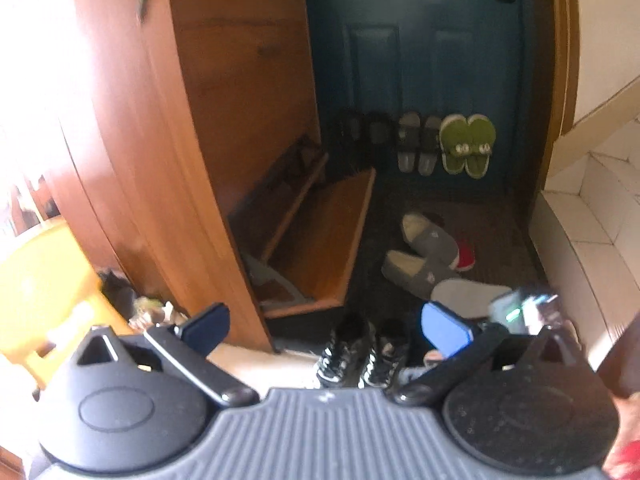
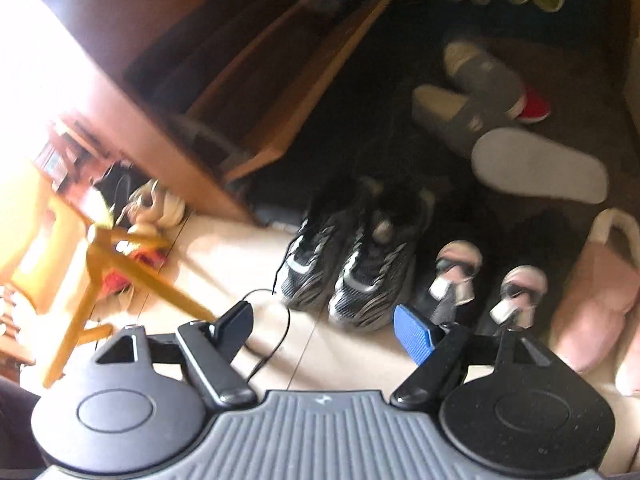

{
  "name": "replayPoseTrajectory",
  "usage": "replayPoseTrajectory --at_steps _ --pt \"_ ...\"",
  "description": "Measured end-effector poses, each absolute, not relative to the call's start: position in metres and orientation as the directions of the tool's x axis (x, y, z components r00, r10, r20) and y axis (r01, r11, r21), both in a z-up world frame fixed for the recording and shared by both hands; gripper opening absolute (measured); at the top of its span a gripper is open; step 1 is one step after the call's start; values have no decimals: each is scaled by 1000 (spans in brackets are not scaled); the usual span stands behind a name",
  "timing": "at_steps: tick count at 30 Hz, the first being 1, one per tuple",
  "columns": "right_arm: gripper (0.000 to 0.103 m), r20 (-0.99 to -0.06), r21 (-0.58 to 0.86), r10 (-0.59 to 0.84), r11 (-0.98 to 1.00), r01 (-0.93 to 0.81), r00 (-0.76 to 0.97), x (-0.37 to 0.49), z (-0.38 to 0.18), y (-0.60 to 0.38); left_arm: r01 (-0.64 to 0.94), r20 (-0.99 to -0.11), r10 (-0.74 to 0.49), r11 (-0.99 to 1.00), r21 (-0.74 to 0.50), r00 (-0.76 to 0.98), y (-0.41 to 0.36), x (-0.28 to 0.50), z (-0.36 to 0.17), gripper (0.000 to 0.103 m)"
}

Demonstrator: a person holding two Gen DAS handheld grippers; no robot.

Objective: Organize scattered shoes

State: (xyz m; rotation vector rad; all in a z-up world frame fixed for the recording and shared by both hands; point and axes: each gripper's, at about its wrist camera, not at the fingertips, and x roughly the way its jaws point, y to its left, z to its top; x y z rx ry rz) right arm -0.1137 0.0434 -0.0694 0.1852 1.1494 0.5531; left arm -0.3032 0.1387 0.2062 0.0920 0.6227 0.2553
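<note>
Both grippers hang empty over the entryway. At the bottom of the right wrist view, the right gripper (image 2: 324, 322) has its jaws wide apart with nothing between them; the left gripper (image 1: 326, 326) is likewise spread and holds nothing.

Just beyond the right gripper's fingers, at lower centre, two black sneakers (image 2: 344, 256) stand side by side on the pale floor tiles (image 2: 224, 264). To their right sit two dark slippers with pale pompoms (image 2: 484, 280), then pink plush slippers (image 2: 596, 292) at the right edge; how many pink ones there are cannot be told.

The untidy part lies at upper right: two grey slippers (image 2: 472, 92) lie crossed, one white sole (image 2: 540, 164) is turned face up against them, and one red shoe (image 2: 534, 106) peeks from beneath.

In the left wrist view, two green frog slippers (image 1: 467, 145), two grey slides (image 1: 419, 143) and a dark pair, too dim to count surely, line the blue door (image 1: 416, 52). One wooden cabinet (image 1: 240, 92) has its lower flap tipped open at centre left.

Risks, as a judgement: the overlapped grey slippers may drag one another or the red shoe if one is lifted carelessly. A loose lace (image 2: 276, 320) trails from the sneakers and could snag a finger. The flap narrows the approach, so a swinging shoe might strike it.
</note>
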Motion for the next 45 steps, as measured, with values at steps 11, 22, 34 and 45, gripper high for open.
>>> replayPoseTrajectory --at_steps 11,22,34,45 --pt "77 -792 412 547 806 -425 270 -130 -59 83 -262 -497 328 944 200 803 158 -329 246 103" --pt "77 -792 410 523 838 -361 314 -123 -53 63 -396 -680 327 916 59 656 162 -303 96 103" --pt "78 -820 379 472 871 -311 324 -111 -63 47 -280 -699 226 959 38 678 138 -277 74 103" --pt "78 -826 371 449 888 -271 341 -108 -67 39 -215 -712 245 967 134 658 132 -246 54 103"
